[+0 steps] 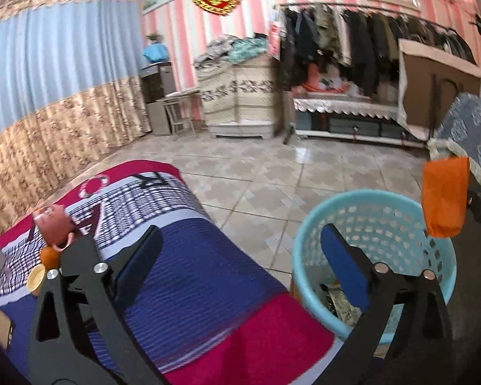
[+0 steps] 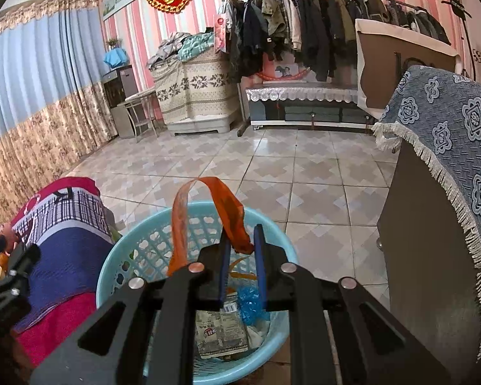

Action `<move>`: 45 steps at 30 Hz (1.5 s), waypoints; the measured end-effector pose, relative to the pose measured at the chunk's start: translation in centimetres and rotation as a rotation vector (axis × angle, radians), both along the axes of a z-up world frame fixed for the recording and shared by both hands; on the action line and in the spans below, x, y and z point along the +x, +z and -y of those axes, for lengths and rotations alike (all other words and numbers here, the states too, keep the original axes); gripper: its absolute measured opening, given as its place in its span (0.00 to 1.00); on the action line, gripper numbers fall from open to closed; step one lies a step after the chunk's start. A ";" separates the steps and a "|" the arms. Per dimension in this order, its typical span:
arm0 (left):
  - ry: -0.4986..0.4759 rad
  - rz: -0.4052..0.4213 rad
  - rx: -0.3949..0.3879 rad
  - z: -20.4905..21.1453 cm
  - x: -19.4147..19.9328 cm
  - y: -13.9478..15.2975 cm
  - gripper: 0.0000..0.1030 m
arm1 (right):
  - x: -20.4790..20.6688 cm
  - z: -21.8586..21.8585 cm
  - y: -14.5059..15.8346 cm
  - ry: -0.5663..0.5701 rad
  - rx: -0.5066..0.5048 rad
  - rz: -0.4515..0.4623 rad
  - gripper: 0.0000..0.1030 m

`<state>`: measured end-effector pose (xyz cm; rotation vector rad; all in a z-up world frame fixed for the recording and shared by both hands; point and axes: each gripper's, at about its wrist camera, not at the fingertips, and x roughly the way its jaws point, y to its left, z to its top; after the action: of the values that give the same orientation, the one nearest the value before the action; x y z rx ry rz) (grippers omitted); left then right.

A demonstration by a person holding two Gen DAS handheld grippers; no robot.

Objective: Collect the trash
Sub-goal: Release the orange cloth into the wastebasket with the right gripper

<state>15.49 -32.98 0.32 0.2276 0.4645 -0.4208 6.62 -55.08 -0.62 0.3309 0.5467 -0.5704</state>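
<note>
Striped blanket [image 1: 182,276] in blue, white and crimson: spread over the low surface at left, with a pink teapot [image 1: 53,224] and a small cup [image 1: 37,279] at its far end. Light blue perforated wastebasket [image 2: 118,272]: on the tiled floor beside the blanket, containing a printed packet [image 2: 219,330] and blue plastic scrap [image 2: 250,304]. Left gripper [image 1: 240,263]: jaws wide, nothing between them. Right gripper [image 2: 242,250]: jaws narrow, clamped on an orange wrapper [image 2: 232,211] (translucent, looped) above the wastebasket.

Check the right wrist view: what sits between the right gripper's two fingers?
An orange plastic bag is pinched between the right gripper fingers, its handle loop sticking up, directly above the blue trash basket. The right wrist view shows this.
</note>
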 end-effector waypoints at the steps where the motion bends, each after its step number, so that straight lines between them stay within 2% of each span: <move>1: 0.010 0.004 -0.009 -0.5 0.1 0.1 0.95 | 0.2 -0.2 -0.1 0.002 -0.001 -0.006 0.15; 5: 0.046 0.010 -0.034 -1.8 0.3 0.1 0.95 | 1.6 -0.9 -1.0 0.017 0.003 -0.051 0.18; 6: 0.049 0.004 -0.035 -1.9 0.4 0.0 0.95 | 2.1 -1.1 -1.3 0.027 0.007 -0.068 0.30; 7: 0.051 0.001 -0.034 -1.8 0.5 -0.1 0.95 | 2.4 -1.3 -1.5 0.032 0.007 -0.081 0.49; 8: 0.056 -0.003 -0.031 -1.8 0.6 -0.3 0.95 | 2.8 -1.6 -1.7 0.037 0.004 -0.095 0.57; 11: 0.060 -0.004 -0.027 -2.1 0.9 -0.4 0.95 | 3.5 -2.3 -1.9 0.062 -0.017 -0.125 0.63; 13: 0.063 -0.003 -0.029 -2.2 1.0 -0.5 0.95 | 3.4 -2.4 -1.8 0.069 -0.017 -0.128 0.74; 16: 0.064 -0.011 -0.036 -2.5 0.9 -0.6 0.95 | 3.2 -2.7 -1.5 0.069 -0.027 -0.119 0.82; 18: 0.067 -0.019 -0.040 -2.7 1.1 -0.6 0.95 | 3.0 -2.8 -1.2 0.067 -0.033 -0.108 0.83; 21: 0.068 -0.022 -0.045 -2.7 1.1 -0.6 0.95 | 2.9 -2.8 -0.8 0.061 -0.042 -0.091 0.90; 28: 0.072 -0.030 -0.055 -3.0 1.1 -0.6 0.95 | 3.0 -3.3 -0.3 0.067 -0.077 -0.076 0.90; 33: 0.093 -0.020 -0.064 -4.2 1.3 -0.2 0.95 | 2.9 -4.0 0.4 0.063 -0.088 -0.033 0.91; 38: 0.141 -0.016 -0.082 -7.0 1.4 0.5 0.95 | 3.2 -5.6 1.1 0.075 -0.123 -0.001 0.91; 45: 0.225 -0.022 -0.078 -13.7 2.0 0.9 0.95 | 4.7 -8.9 1.5 0.149 -0.142 0.012 0.91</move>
<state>17.44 -19.24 1.22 0.0941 0.4890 -0.2210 11.27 -46.19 0.90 0.1574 0.5119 -0.4595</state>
